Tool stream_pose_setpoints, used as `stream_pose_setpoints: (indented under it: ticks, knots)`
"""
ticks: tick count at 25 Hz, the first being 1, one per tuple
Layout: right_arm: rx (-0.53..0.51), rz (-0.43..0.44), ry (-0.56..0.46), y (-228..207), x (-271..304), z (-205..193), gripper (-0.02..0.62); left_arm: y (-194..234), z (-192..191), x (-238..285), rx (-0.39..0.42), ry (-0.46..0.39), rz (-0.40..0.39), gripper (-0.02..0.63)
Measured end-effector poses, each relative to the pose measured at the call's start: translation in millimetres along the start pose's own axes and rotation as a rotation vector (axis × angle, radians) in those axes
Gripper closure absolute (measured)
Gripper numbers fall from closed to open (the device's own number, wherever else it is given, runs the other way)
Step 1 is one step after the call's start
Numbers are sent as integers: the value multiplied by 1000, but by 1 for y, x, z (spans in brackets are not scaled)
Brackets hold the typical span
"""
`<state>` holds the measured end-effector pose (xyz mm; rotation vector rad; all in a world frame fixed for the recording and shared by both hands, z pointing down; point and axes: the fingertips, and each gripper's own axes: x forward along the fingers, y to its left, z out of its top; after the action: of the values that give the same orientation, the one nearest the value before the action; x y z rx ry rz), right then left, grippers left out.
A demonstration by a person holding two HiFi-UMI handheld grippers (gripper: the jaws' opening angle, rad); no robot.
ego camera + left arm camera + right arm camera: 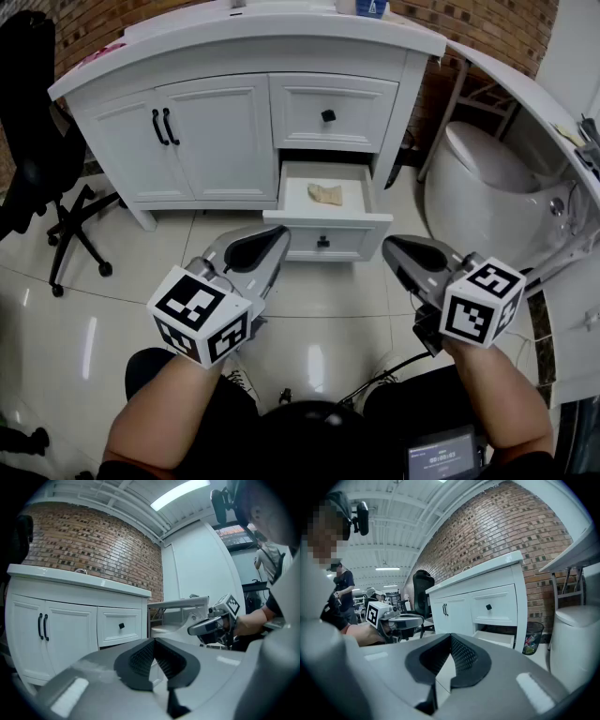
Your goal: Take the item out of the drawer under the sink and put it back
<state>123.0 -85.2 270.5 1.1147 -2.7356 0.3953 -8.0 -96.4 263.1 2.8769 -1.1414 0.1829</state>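
Note:
The lower drawer (pixel 327 232) of the white sink cabinet (pixel 216 122) stands pulled open, with a small beige crumpled item (pixel 326 194) lying inside it. My left gripper (pixel 274 242) hovers just left of the drawer front, jaws closed together and empty. My right gripper (pixel 396 248) hangs just right of the drawer front, also shut with nothing held. In the left gripper view the left gripper (pixel 154 641) has its tips meeting, and the right gripper (pixel 197 629) shows beyond. In the right gripper view the right gripper (pixel 450 637) is closed too, with the open drawer (pixel 499 638) behind.
A shut upper drawer (pixel 328 113) sits above the open one, and double doors (pixel 169 141) lie to its left. A white toilet (pixel 487 178) stands at the right, a black office chair (pixel 37 159) at the left. A bin (pixel 532 644) sits beside the cabinet.

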Motion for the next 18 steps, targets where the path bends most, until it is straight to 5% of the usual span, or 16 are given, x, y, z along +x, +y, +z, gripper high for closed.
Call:
stream_pose_setpoints:
  ticks: [18]
  knots:
    - [28, 63, -3, -8, 30, 8, 588, 13, -9, 20, -23, 22, -34, 601]
